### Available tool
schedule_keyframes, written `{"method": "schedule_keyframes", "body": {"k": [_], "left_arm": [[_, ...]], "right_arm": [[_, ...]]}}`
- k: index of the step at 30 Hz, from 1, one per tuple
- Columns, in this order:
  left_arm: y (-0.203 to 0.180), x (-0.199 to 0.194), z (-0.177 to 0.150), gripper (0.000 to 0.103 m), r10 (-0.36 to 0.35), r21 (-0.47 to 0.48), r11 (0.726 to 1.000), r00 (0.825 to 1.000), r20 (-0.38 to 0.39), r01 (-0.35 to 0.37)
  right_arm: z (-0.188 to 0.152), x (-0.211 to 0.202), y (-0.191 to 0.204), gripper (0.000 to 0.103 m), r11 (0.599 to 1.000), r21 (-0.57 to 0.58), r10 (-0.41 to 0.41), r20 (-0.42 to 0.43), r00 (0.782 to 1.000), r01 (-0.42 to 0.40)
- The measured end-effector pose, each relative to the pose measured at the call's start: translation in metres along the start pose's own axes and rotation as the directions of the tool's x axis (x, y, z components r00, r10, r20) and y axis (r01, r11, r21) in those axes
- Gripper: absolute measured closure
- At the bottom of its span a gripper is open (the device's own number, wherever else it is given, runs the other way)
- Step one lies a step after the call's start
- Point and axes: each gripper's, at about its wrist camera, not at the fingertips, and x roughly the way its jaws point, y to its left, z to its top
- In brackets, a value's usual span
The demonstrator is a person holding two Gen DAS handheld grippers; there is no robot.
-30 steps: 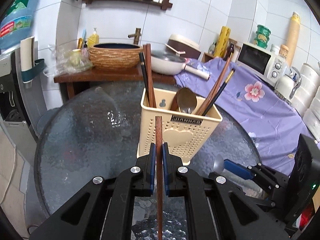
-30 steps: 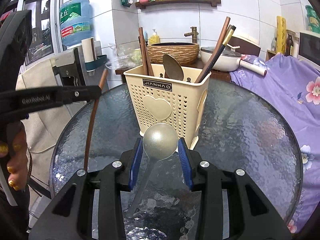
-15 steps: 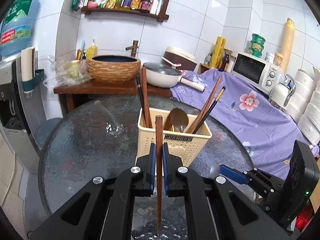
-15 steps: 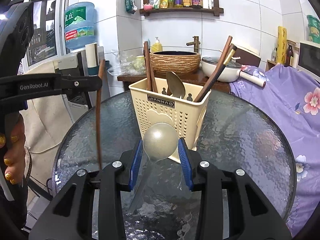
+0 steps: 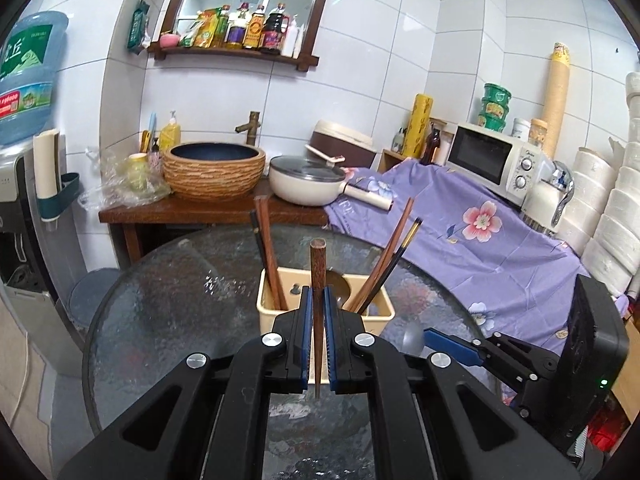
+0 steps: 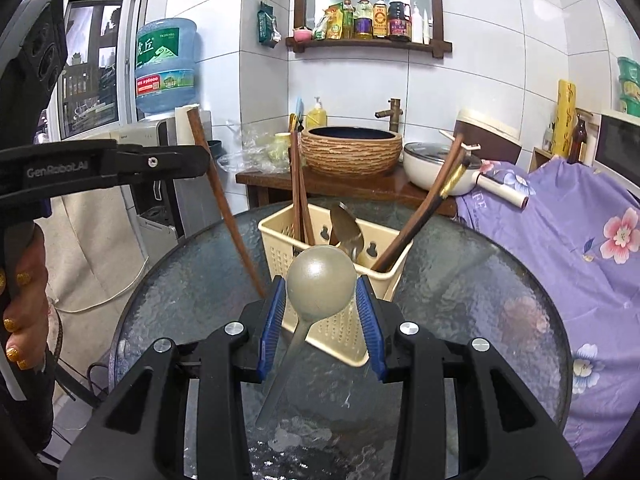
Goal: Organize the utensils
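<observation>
A cream perforated utensil basket [image 5: 276,312] [image 6: 276,256] stands on the round glass table [image 5: 168,320] [image 6: 472,304]. It holds several brown and black chopsticks [image 5: 268,256] [image 6: 424,208] and a metal spoon [image 6: 348,228]. My left gripper [image 5: 317,312] is shut on a brown wooden chopstick [image 5: 318,264] that stands upright, just in front of the basket. In the right wrist view that chopstick [image 6: 224,204] slants down from the left gripper's arm. My right gripper [image 6: 321,300] is shut on the bowl of a grey metal spoon [image 6: 320,284], its handle hanging down, near the basket's front wall.
Behind the table a wooden stand carries a woven basin [image 5: 214,172] and a white pan [image 5: 306,184]. A purple flowered cloth [image 5: 480,240] covers furniture at the right, with a microwave [image 5: 492,160]. A water dispenser [image 6: 164,68] stands at the left. A hand [image 6: 20,320] holds the left gripper.
Both grippers have risen with their utensils, so the basket now sits lower in both views and its inside shows. The grips have not changed.
</observation>
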Motion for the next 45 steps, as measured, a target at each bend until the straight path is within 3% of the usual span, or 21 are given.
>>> {"method": "schedule_keyframes", "body": {"k": [10, 15, 18, 20, 21, 22, 27, 30, 33, 36, 45], "left_arm": [[-0.017, -0.028, 0.053, 0.103, -0.003, 0.061, 0.998, 0.994, 0.111, -0.003], [-0.014, -0.022, 0.06, 0.103, 0.016, 0.053, 0.998, 0.993, 0.115, -0.022], [-0.005, -0.005, 0.046, 0.101, 0.039, 0.048, 0.998, 0.997, 0.06, -0.042], [0.006, 0.013, 0.028, 0.082, 0.044, 0.028, 0.999, 0.999, -0.002, -0.044], [0.011, 0.025, 0.015, 0.06, 0.052, 0.027, 0.998, 0.997, -0.052, -0.051], [0.016, 0.034, 0.005, 0.055, 0.055, 0.023, 0.998, 0.995, -0.082, -0.053], [0.026, 0.067, -0.046, 0.054, 0.052, 0.076, 0.997, 0.961, -0.273, -0.032], [0.022, 0.08, -0.079, 0.054, 0.081, 0.165, 0.986, 0.927, -0.366, -0.021], [0.02, 0.092, -0.103, 0.054, 0.078, 0.188, 0.982, 0.898, -0.434, 0.006], [0.015, 0.104, -0.122, 0.062, 0.088, 0.214, 0.977, 0.879, -0.469, 0.016], [0.008, 0.134, -0.148, 0.069, 0.105, 0.251, 0.967, 0.832, -0.545, 0.042]], "right_arm": [[0.057, -0.009, -0.018, 0.066, 1.0, 0.023, -0.001, 0.056, 0.998, 0.0], [0.064, -0.001, -0.026, 0.066, 0.999, 0.049, -0.016, 0.045, 0.999, 0.014], [0.053, 0.006, -0.028, 0.066, 0.998, 0.063, -0.026, 0.03, 0.999, 0.024], [0.042, 0.01, -0.029, 0.066, 0.997, 0.07, -0.029, 0.018, 0.999, 0.027], [0.032, 0.014, -0.028, 0.066, 0.997, 0.074, -0.03, 0.004, 1.0, 0.029], [0.024, 0.017, -0.028, 0.066, 0.997, 0.072, -0.032, -0.009, 0.999, 0.032], [-0.007, 0.018, -0.033, 0.066, 0.994, 0.102, -0.045, -0.034, 0.998, 0.048], [-0.021, 0.018, -0.042, 0.066, 0.987, 0.138, -0.071, -0.056, 0.996, 0.078], [-0.032, 0.019, -0.05, 0.066, 0.982, 0.172, -0.071, -0.07, 0.995, 0.082], [-0.038, 0.018, -0.048, 0.066, 0.982, 0.159, -0.091, -0.076, 0.993, 0.102], [-0.043, 0.006, -0.041, 0.066, 0.984, 0.139, -0.108, -0.063, 0.992, 0.116]]}}
